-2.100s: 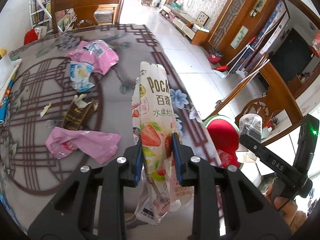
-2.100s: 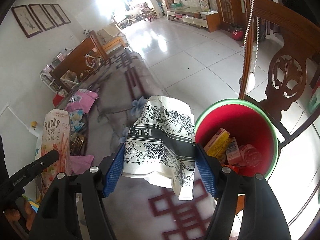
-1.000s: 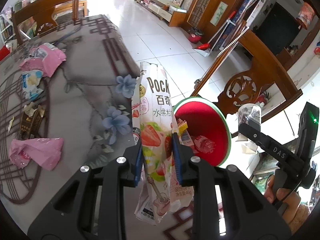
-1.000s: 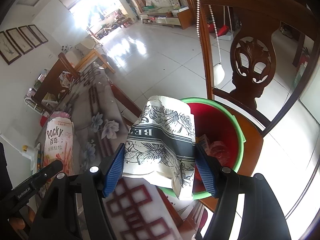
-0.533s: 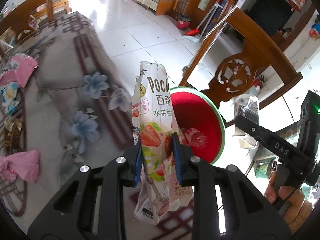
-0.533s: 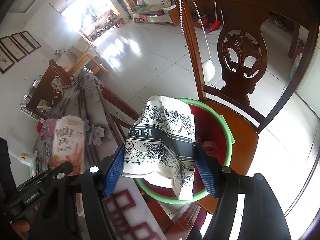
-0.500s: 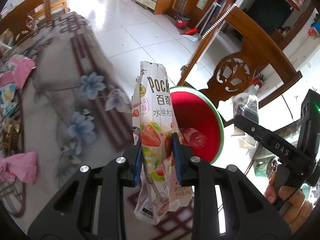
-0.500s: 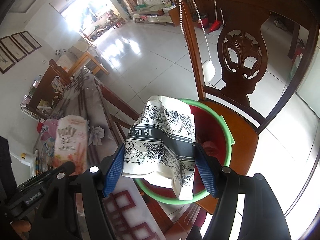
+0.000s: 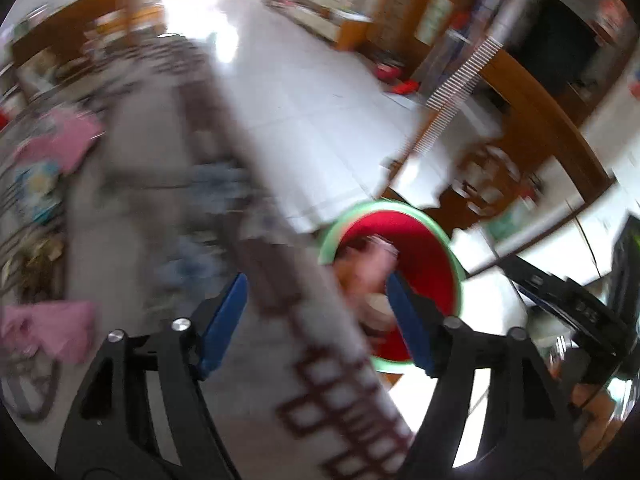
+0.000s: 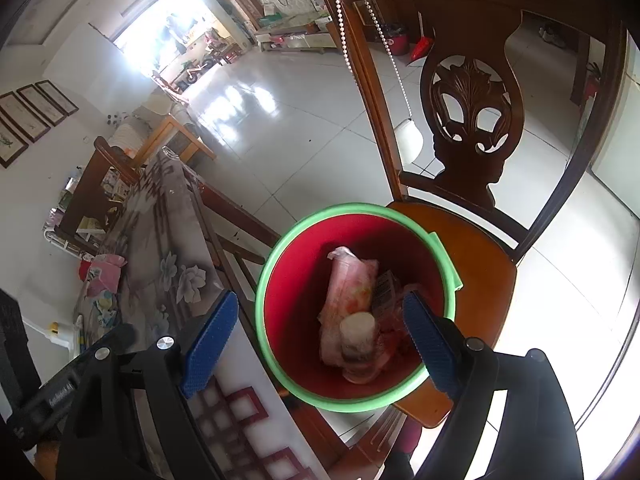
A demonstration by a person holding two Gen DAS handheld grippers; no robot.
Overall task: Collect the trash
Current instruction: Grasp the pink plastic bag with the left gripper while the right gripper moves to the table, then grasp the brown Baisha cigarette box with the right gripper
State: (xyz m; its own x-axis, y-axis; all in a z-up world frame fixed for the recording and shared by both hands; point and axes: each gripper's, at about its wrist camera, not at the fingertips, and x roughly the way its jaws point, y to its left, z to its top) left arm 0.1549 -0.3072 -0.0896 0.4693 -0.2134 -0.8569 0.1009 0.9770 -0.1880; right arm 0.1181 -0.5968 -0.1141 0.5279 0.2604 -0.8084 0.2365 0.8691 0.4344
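Observation:
A red bin with a green rim (image 10: 280,264) stands on a wooden chair seat (image 10: 480,256) beside the table. Inside lie the pink Pocky wrapper (image 10: 348,288), a rolled paper cup (image 10: 358,334) and other wrappers. My right gripper (image 10: 320,332) is open and empty just above the bin. My left gripper (image 9: 320,320) is open and empty over the table edge, with the bin (image 9: 436,252) to its right; that view is motion-blurred. A pink wrapper (image 9: 368,276) shows in the bin there.
The patterned table (image 10: 160,248) still holds pink bags (image 9: 48,328) (image 9: 60,140) and small wrappers (image 9: 36,184) at the left. The carved chair back (image 10: 476,120) rises behind the bin. White tiled floor (image 10: 300,132) lies beyond.
Both grippers have opened. The Pocky wrapper and the black-and-white paper cup have dropped into the bin. The left gripper is moving, its view blurred.

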